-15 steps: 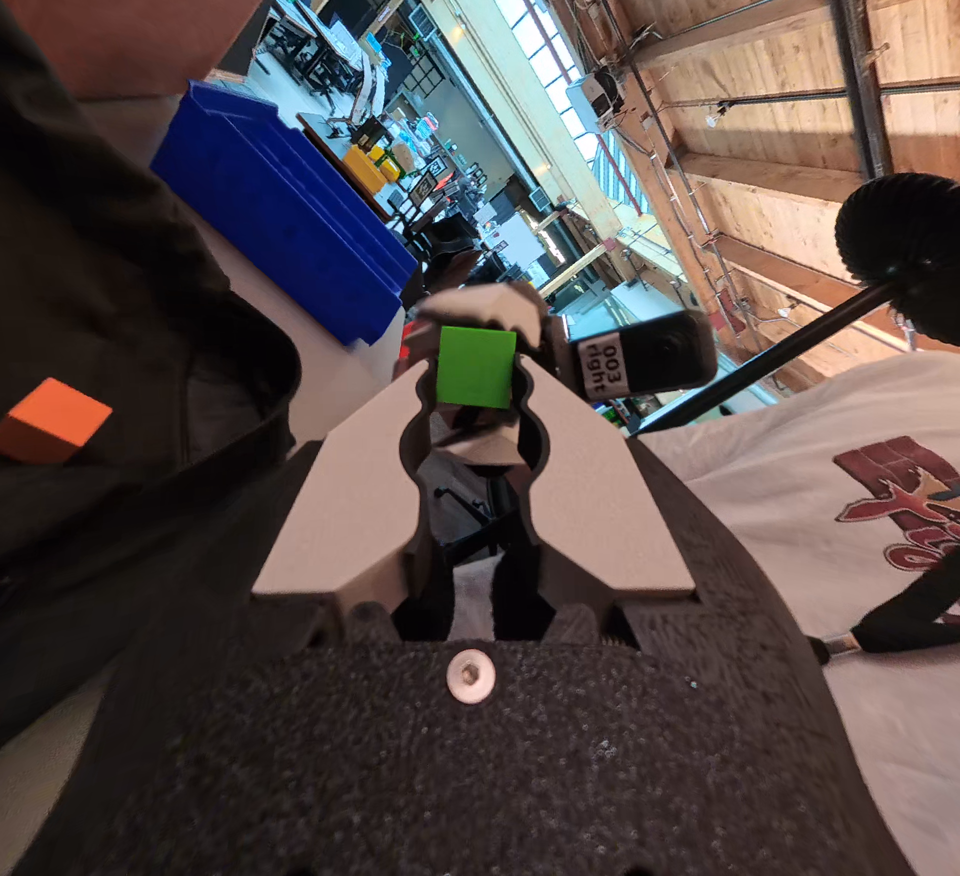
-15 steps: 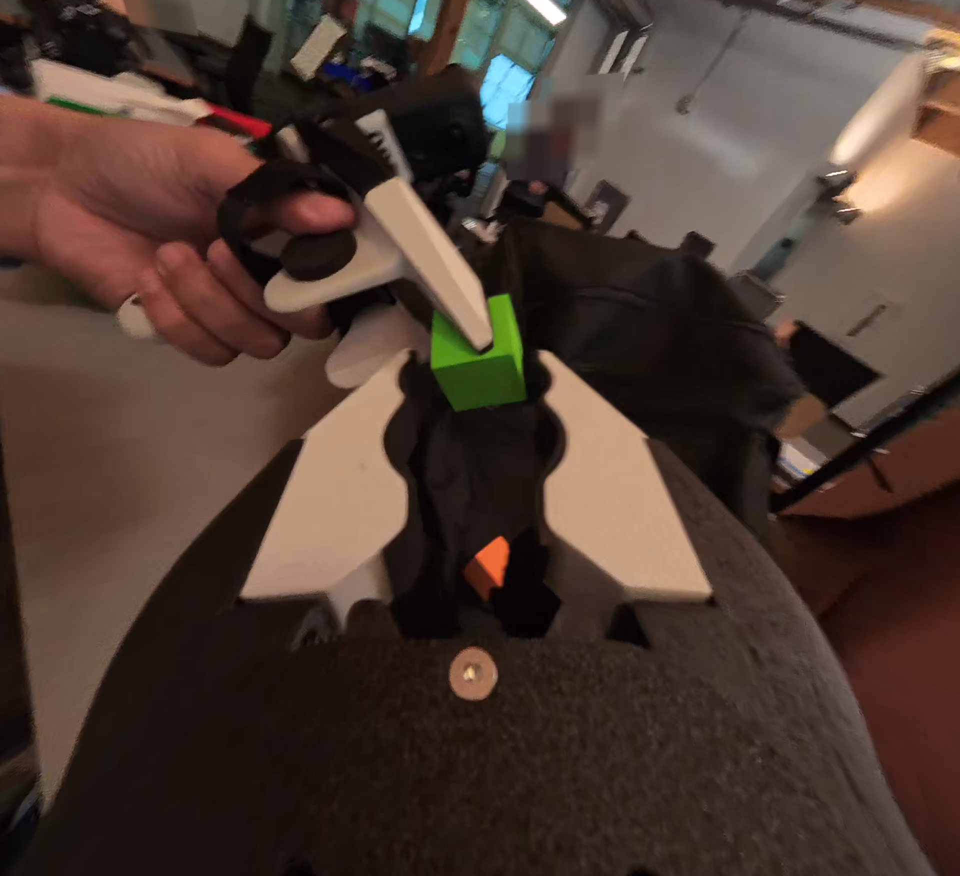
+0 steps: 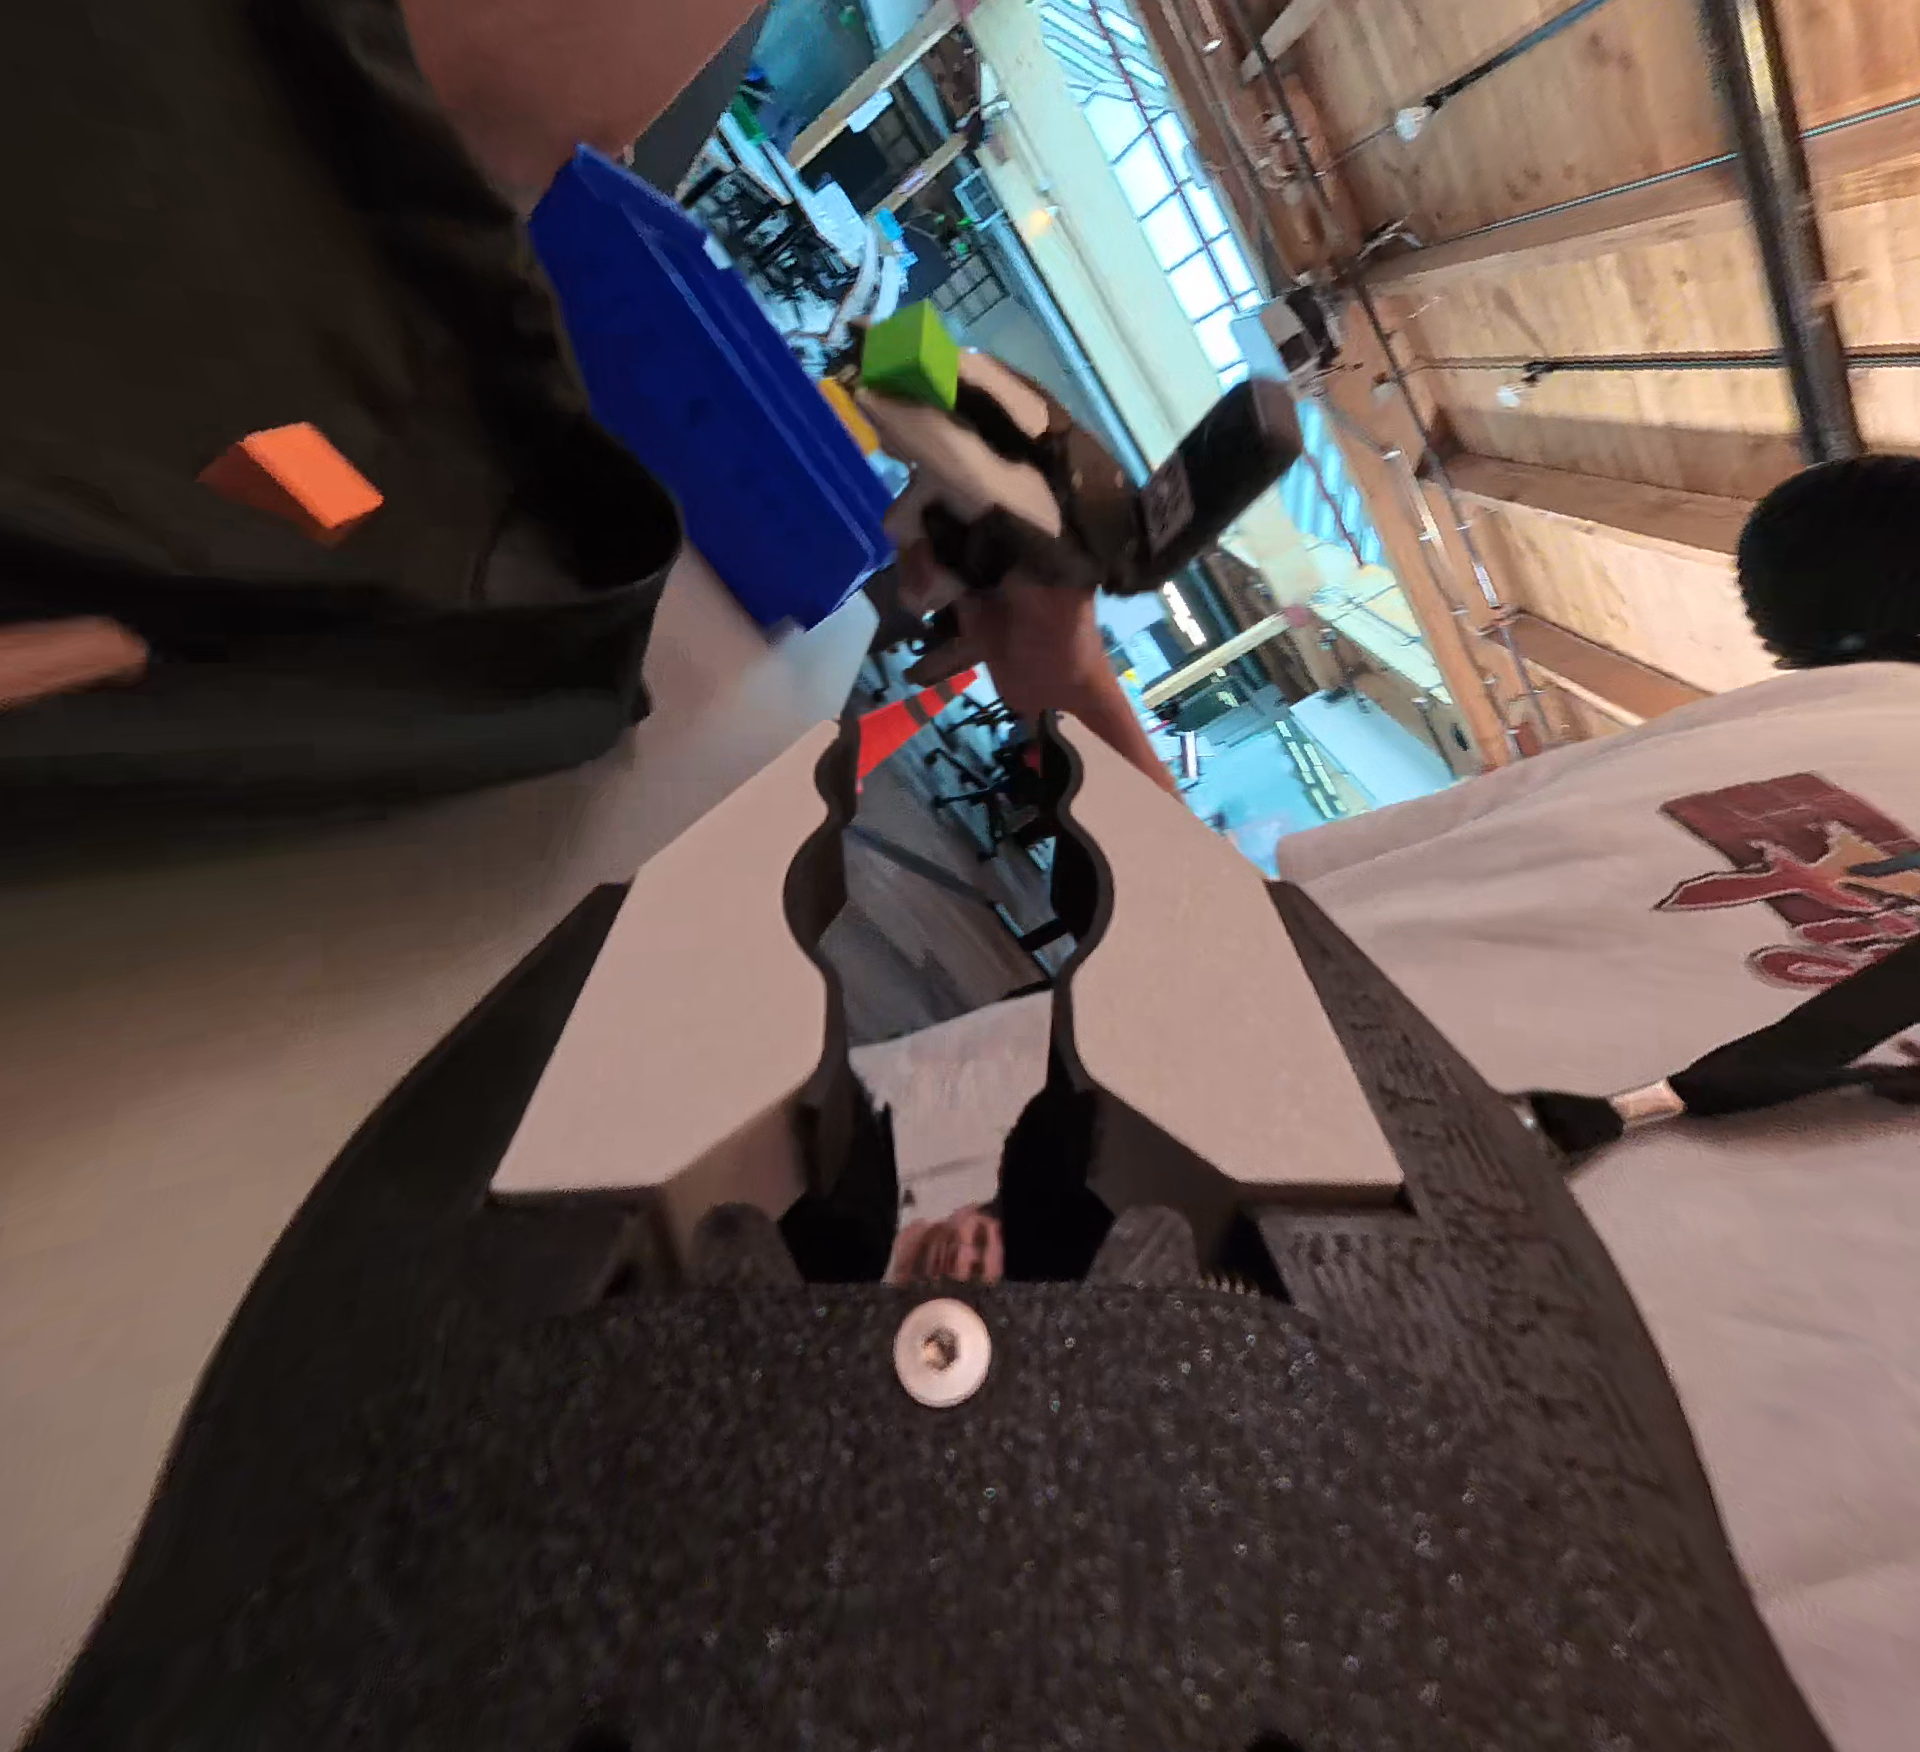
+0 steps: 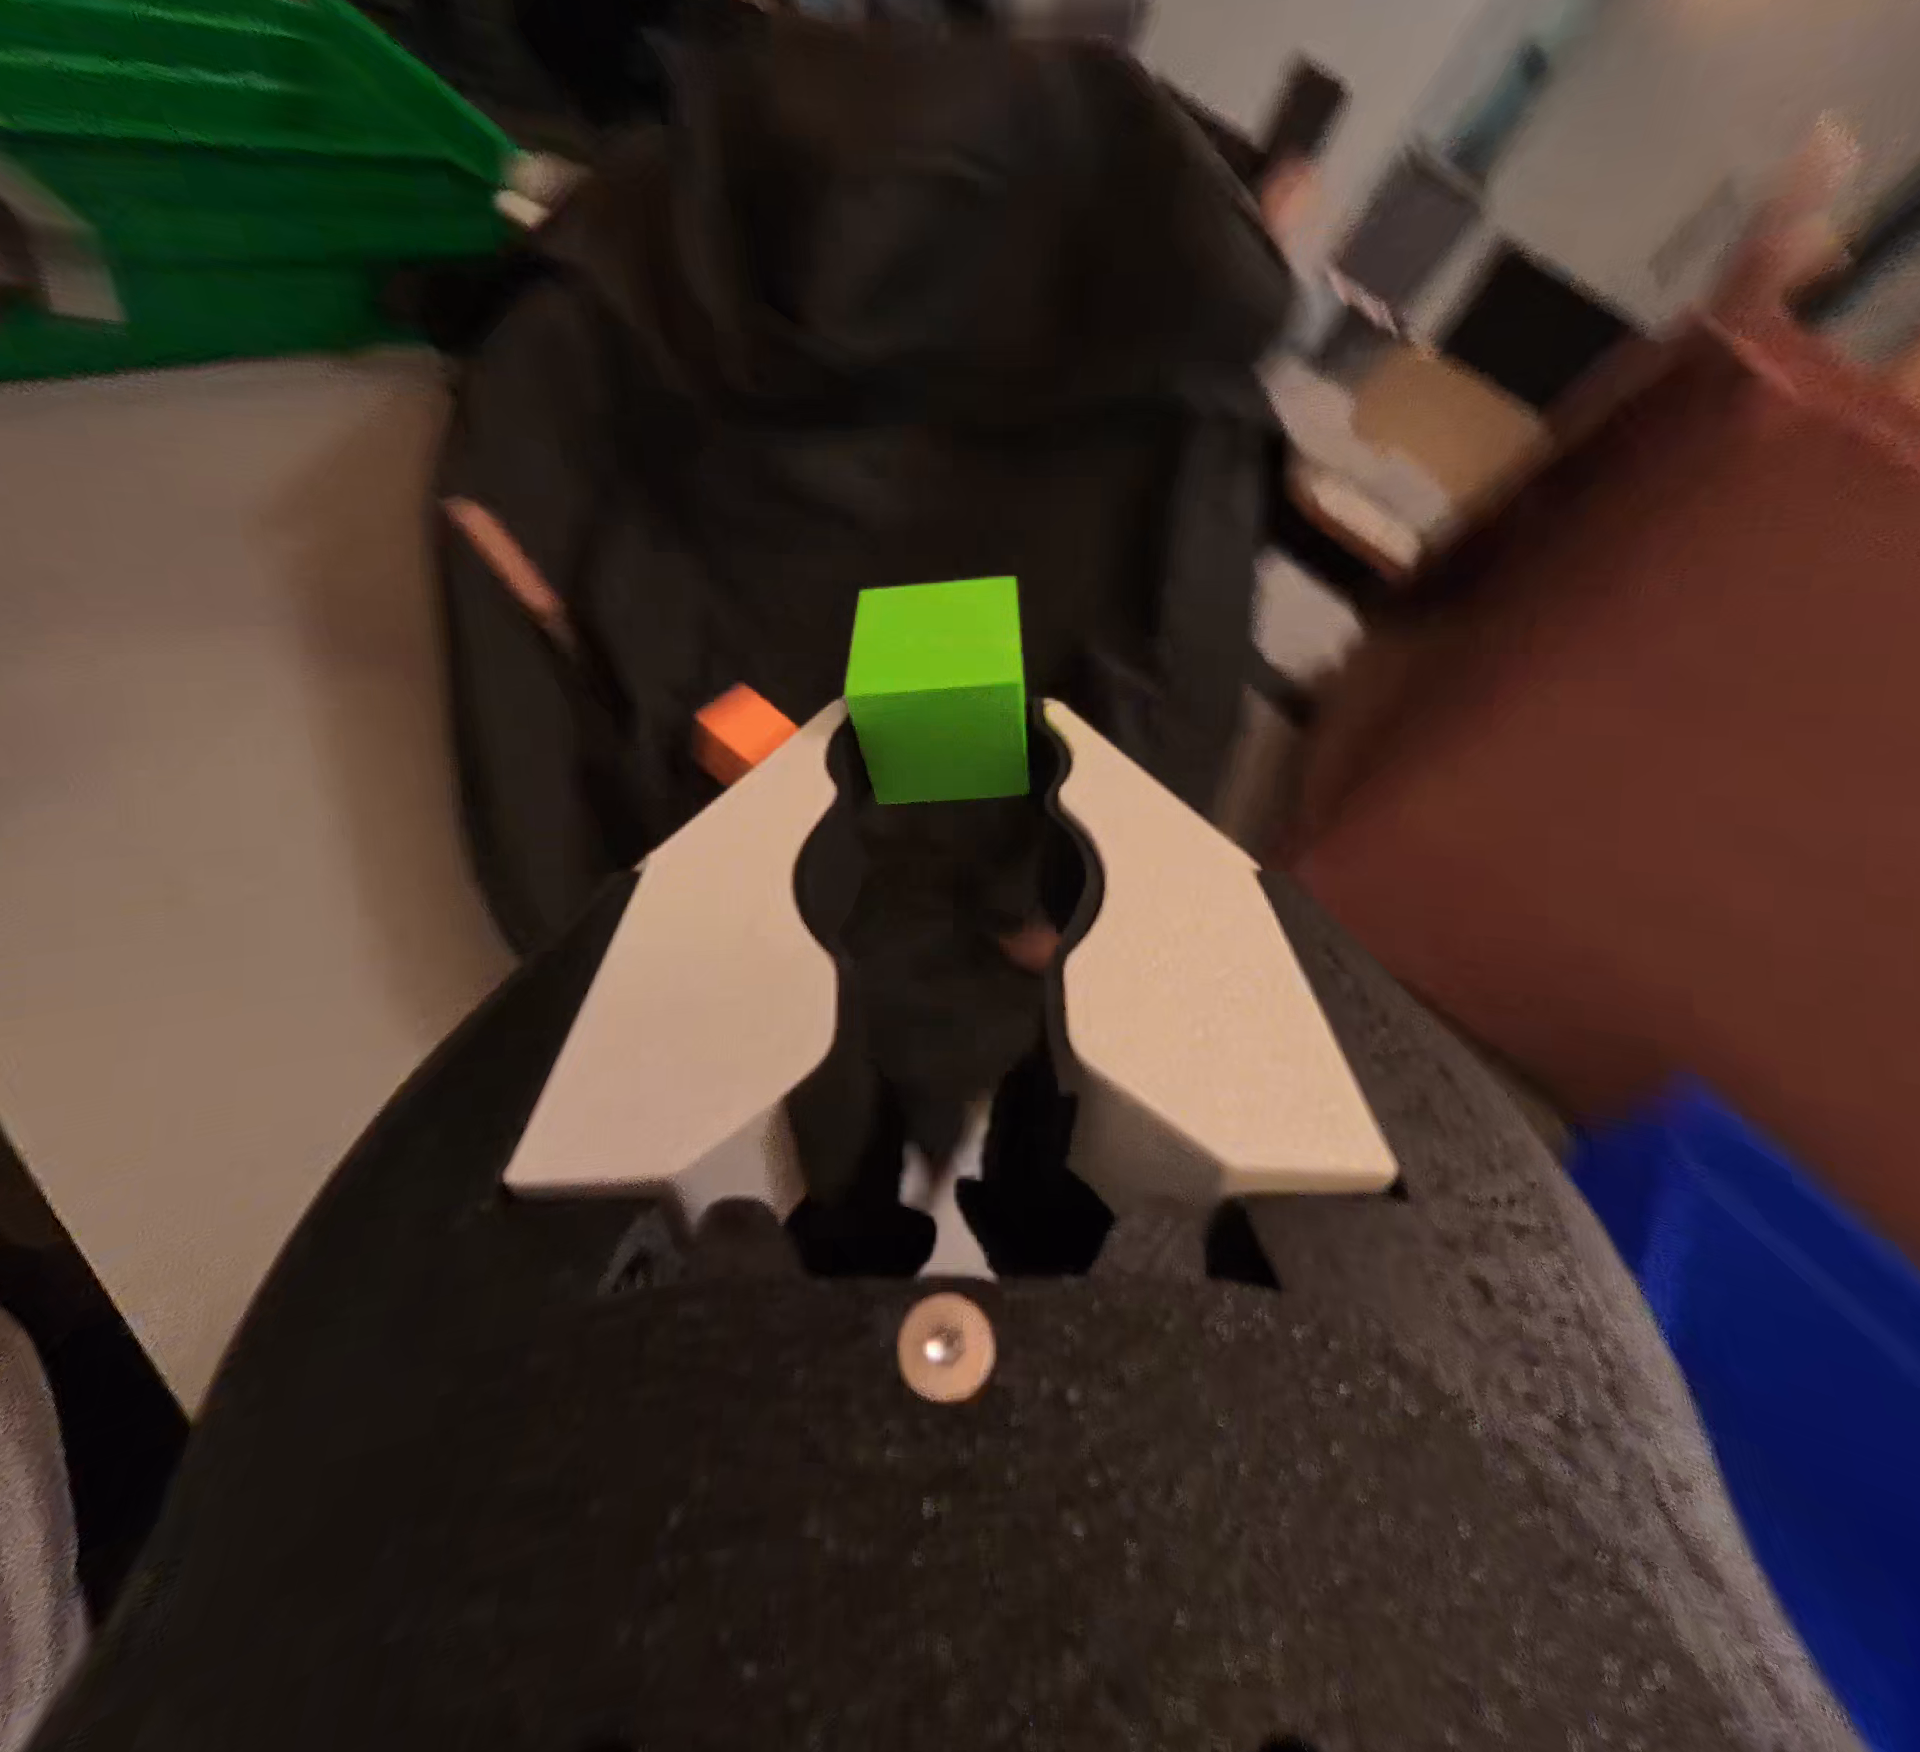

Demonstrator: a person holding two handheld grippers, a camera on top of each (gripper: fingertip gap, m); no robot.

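Note:
In the right wrist view my right gripper (image 4: 940,715) is shut on a bright green cube (image 4: 935,689), held at the fingertips above a black garment (image 4: 883,352). An orange cube (image 4: 740,731) lies on that garment just left of the tips. In the left wrist view my left gripper (image 3: 945,746) is empty, its jaws standing a cube's width apart. Farther off there, the right gripper (image 3: 925,414) holds the green cube (image 3: 909,367) in a person's hand. The orange cube (image 3: 296,481) lies on the black garment (image 3: 260,248) at the left.
A blue bin (image 3: 707,414) stands on the pale table (image 3: 208,1027) behind the garment; it also shows at the right wrist view's lower right (image 4: 1766,1339). Stacked green bins (image 4: 208,175) are at the far left. A person in a white shirt (image 3: 1558,975) is at the right.
The green cube has passed from my left gripper to my right. The left gripper let go and drew back; the right gripper swung away with the cube over the garment.

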